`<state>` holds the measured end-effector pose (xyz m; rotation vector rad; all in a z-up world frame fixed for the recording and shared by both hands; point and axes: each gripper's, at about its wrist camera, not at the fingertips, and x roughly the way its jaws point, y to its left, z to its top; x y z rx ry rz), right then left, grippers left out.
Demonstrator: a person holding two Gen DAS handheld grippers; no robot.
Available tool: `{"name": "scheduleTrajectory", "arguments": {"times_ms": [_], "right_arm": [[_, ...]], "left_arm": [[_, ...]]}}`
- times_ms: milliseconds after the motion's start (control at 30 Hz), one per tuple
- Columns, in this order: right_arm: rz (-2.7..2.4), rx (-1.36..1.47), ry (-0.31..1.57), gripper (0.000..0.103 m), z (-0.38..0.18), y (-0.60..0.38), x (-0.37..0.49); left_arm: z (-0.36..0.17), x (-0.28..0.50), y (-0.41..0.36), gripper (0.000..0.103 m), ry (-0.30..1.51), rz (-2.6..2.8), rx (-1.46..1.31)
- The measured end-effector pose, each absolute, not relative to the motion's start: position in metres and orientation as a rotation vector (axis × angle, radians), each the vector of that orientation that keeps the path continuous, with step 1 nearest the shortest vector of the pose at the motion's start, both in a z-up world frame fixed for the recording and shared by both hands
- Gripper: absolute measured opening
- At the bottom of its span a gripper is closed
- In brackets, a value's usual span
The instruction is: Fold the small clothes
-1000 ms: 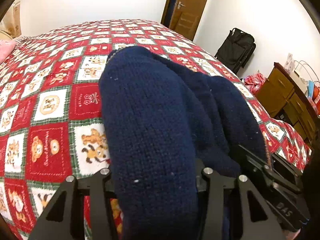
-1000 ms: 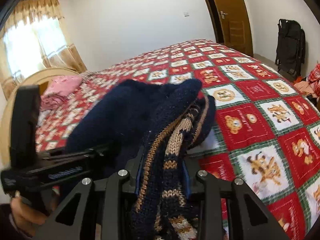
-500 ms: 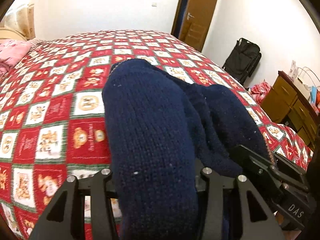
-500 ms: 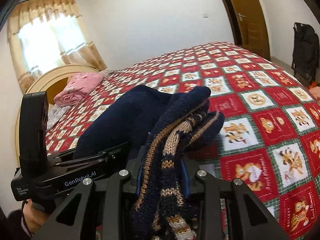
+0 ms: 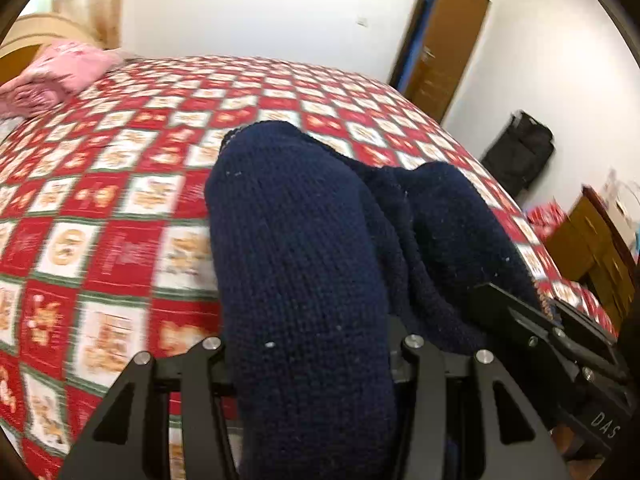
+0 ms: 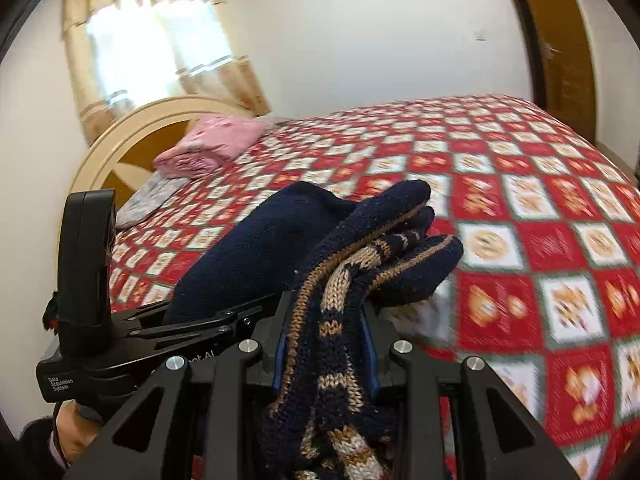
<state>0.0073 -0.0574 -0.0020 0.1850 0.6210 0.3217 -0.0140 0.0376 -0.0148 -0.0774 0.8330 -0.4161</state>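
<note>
A folded navy knit sweater [image 5: 304,264] with tan patterned bands hangs between both grippers above the bed. My left gripper [image 5: 310,364] is shut on a thick navy fold, which fills the gap between its jaws. My right gripper [image 6: 324,356] is shut on the striped tan-and-navy edge of the sweater [image 6: 340,280]. In the right wrist view the left gripper [image 6: 192,328] shows at the left, clamped on the same bundle, with a hand under its handle. The right gripper [image 5: 540,320] shows at the right of the left wrist view.
The bed wears a red, white and green checked quilt [image 6: 540,216] with bear motifs. Folded pink clothes [image 6: 212,144] and a grey garment [image 6: 152,196] lie by the cream headboard [image 6: 120,136]. A wooden door [image 5: 444,48], black bag [image 5: 520,156] and wooden dresser [image 5: 592,240] stand beyond the bed.
Both grippers have carried the sweater bundle sideways and a little up over the quilt, swinging toward the headboard, so the pink clothes and window come further into view. Both grips are unchanged.
</note>
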Motion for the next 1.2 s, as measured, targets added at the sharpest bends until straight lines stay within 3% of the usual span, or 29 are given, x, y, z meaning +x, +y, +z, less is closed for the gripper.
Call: {"name": "scheduleTrajectory", "arguments": {"times_ms": [333, 500, 600, 667, 733, 767, 900, 967, 1033, 1200], "right_arm": [[0.457, 0.192, 0.475, 0.03, 0.006, 0.012, 0.083], [0.367, 0.185, 0.596, 0.03, -0.06, 0.025, 0.143], [0.322, 0.178, 0.698, 0.031, -0.099, 0.023, 0.16], [0.34, 0.262, 0.716, 0.038, -0.104, 0.008, 0.165], [0.322, 0.284, 0.747, 0.055, -0.106, 0.001, 0.169], [0.33, 0.302, 0.754, 0.055, -0.106, -0.003, 0.168], [0.253, 0.278, 0.666, 0.055, -0.081, -0.011, 0.135], [0.195, 0.158, 0.563, 0.054, -0.058, -0.002, 0.102], [0.213, 0.081, 0.55, 0.034, -0.051, 0.009, 0.088], [0.324, -0.05, 0.587, 0.027, -0.059, 0.041, 0.065]], "left_arm": [[0.015, 0.026, 0.117, 0.049, 0.727, -0.212, -0.097], [-0.007, 0.065, 0.136, 0.049, 0.712, -0.12, -0.008], [-0.051, 0.09, 0.152, 0.051, 0.838, -0.101, -0.027], [-0.069, 0.092, 0.171, 0.075, 0.855, -0.093, -0.109], [-0.072, 0.088, 0.188, 0.09, 0.853, -0.103, -0.192], [-0.074, 0.088, 0.192, 0.097, 0.864, -0.098, -0.201], [-0.064, 0.073, 0.204, 0.098, 0.877, -0.089, -0.232], [-0.05, 0.06, 0.201, 0.097, 0.841, -0.052, -0.174], [-0.039, 0.042, 0.196, 0.097, 0.795, -0.008, -0.12], [-0.044, 0.04, 0.183, 0.097, 0.766, 0.06, 0.022]]}}
